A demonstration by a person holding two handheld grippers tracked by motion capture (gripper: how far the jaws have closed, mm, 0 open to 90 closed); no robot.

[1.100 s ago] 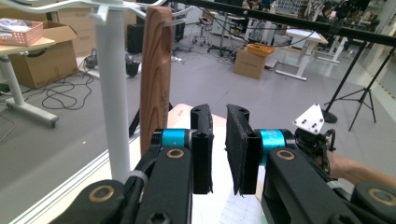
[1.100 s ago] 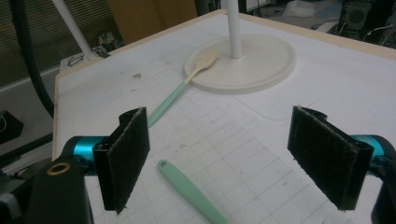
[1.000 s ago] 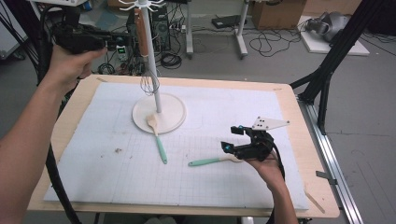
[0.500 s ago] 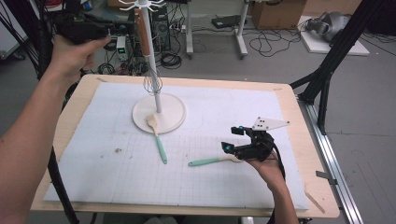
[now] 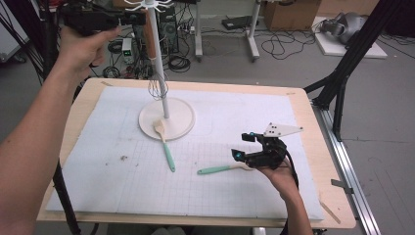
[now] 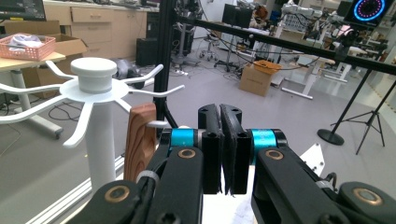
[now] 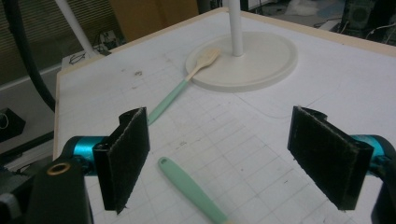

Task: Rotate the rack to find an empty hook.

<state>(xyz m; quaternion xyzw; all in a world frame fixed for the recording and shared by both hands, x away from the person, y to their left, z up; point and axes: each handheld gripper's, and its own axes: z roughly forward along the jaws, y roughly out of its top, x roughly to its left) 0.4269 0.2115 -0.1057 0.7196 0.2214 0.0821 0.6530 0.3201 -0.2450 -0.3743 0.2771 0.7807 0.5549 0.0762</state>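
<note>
A light wooden table carries a white gridded mat that covers most of its top. On the mat, toward the far left corner, stands the round cream base of a white stand. A mint-handled wooden spoon rests its bowl on that base. A second mint-handled utensil lies nearer the right edge.

- The stand is white from round base to hooked top.
- Hanging just beside the stand's pole, the whisk has silver wires and a handle of brown wood grain.
- Leaning on the stand's base, the spatula has a pale wooden head and a mint-green handle.
- Well apart from the stand, a second utensil has a mint-green handle too.
- Under the stand, the mat is white with a faint grey grid.
- Both grippers are black with turquoise cylinders.
</note>
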